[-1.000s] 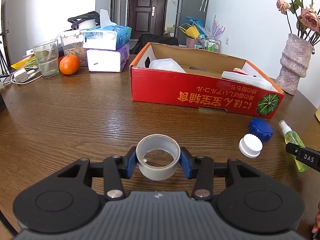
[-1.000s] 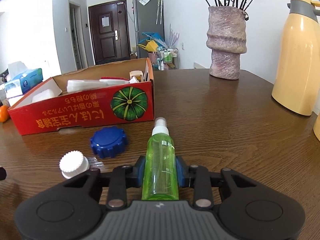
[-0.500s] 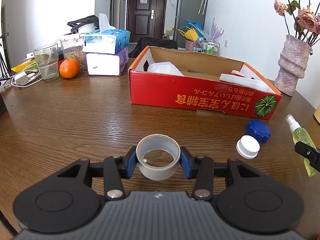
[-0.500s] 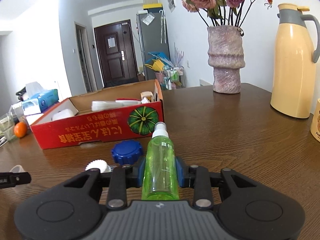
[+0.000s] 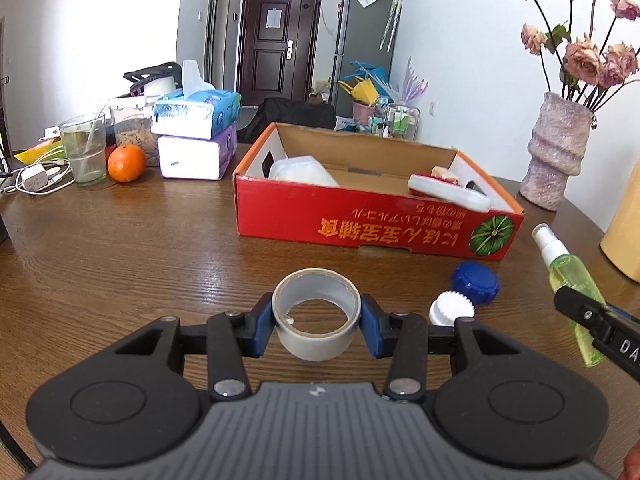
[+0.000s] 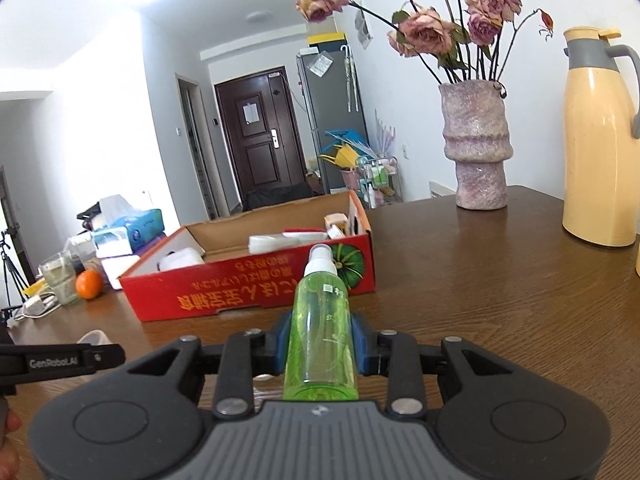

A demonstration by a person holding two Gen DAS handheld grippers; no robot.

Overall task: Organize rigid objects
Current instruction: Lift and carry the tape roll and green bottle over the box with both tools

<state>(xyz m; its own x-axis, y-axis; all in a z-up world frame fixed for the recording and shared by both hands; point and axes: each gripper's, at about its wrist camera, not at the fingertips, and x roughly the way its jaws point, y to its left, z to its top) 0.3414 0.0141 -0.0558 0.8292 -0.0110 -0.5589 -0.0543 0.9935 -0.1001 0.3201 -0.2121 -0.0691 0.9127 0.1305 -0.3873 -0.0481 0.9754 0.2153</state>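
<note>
Bright daylight, blown-out white upper left of both views; strong fisheye bending, dark corners; sharp focus, perhaps softer at rims.

White walls enclose the room; a dark brown panelled door (image 5: 276,46) stands far off, a tall grey refrigerator (image 5: 362,44) (papers stuck on) right of it.

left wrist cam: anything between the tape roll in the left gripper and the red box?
Nothing. In the left wrist view only bare wooden table lies between the tape roll and the red box. The blue cap and white cap sit off to the right.
</note>
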